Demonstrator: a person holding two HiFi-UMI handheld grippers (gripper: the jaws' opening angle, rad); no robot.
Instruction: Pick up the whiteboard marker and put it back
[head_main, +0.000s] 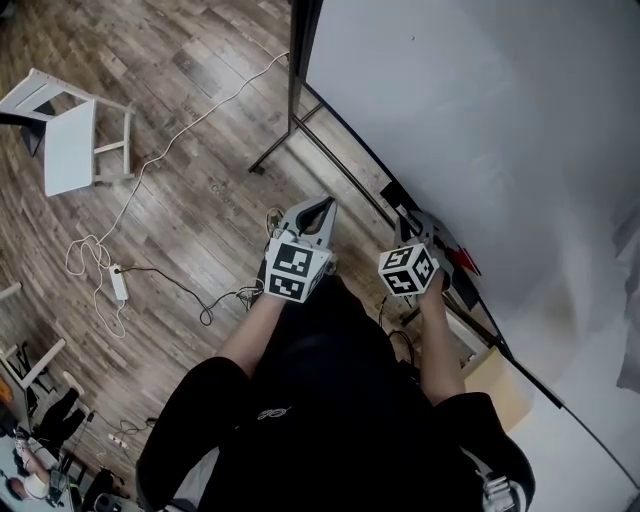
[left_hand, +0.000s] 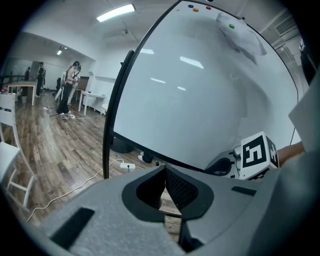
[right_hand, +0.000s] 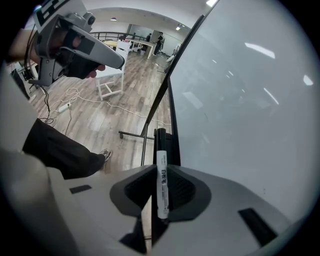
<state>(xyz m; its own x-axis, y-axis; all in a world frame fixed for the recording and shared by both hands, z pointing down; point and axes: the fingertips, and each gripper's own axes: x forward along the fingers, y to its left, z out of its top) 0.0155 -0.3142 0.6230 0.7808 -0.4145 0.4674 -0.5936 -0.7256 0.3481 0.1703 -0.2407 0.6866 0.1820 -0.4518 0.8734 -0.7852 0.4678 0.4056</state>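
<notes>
A person in dark clothes stands on a brown wood-plank floor (head_main: 180, 200) beside a large white whiteboard (head_main: 480, 120) in a thin black frame.

The right hand-held gripper (right_hand: 161, 167) is clamped on a slim whiteboard marker (right_hand: 162, 185). The marker has a round white plastic barrel, a line of small black print running down it, and a black cap at its far end. It lies lengthwise between the two dark ribbed pads. The capped end sticks out past the jaw tips, towards the black frame at the whiteboard's lower edge. Whether the cap touches the frame cannot be told. In the head view this gripper (head_main: 415, 220) sits close against that lower edge, and the marker itself is hidden there.

The left hand-held gripper (left_hand: 165, 170) has its jaw tips pressed together with nothing between them. It is held out over the floor, just beside the right one.

Further off on the floor are a white cable with a power strip (head_main: 118, 283) and a white chair (head_main: 70, 140).
</notes>
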